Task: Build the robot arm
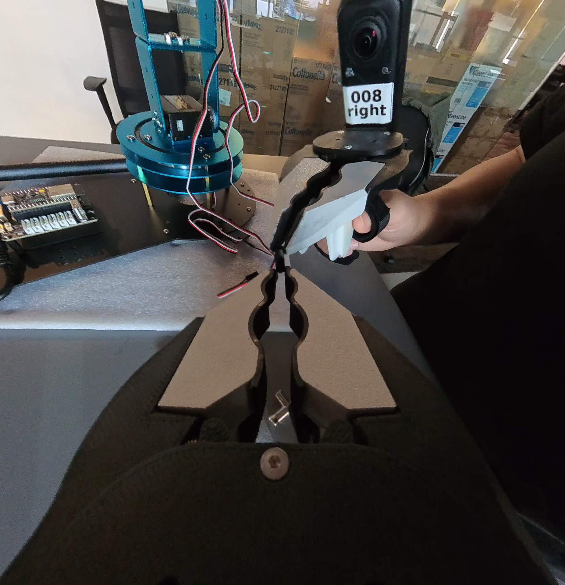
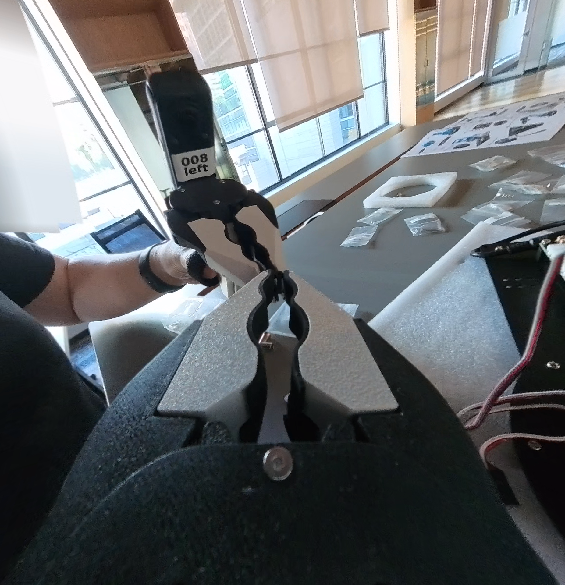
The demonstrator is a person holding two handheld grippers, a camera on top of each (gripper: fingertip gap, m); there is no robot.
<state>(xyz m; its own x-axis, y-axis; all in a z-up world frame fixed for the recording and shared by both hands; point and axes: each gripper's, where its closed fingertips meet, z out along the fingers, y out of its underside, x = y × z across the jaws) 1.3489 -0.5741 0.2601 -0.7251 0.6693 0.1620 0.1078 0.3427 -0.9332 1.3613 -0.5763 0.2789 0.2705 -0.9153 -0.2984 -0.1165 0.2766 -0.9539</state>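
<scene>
I'm looking across a grey bench [image 1: 69,364] with a foam sheet [image 1: 123,285] over part of it, stacked cardboard boxes [image 1: 294,95] behind glass at the back; from the right wrist view, tall windows with roller blinds [image 2: 306,63] fill the far wall.

Far left on the bench sits a circuit board [image 1: 43,209] on a black base plate [image 1: 85,240]. Next to it stands a blue metal robot arm [image 1: 180,126] on a round turntable base, with red, white and black servo wires [image 1: 240,95] looping down from it.

My left tongs [image 1: 279,272] point forward, tips drawn together on the black connector end of a servo wire [image 1: 278,264]. The right tongs [image 1: 279,250] come in tilted from the upper right, a bare hand [image 1: 389,221] on the trigger, and pinch the same wire end; the two sets of tips meet nose to nose above the foam.

A second loose connector [image 1: 240,286] lies just left of the tips.

To the right, small clear parts bags [image 2: 423,223], a square foam frame [image 2: 411,190] and a printed sheet [image 2: 496,129] lie on the bench.
</scene>
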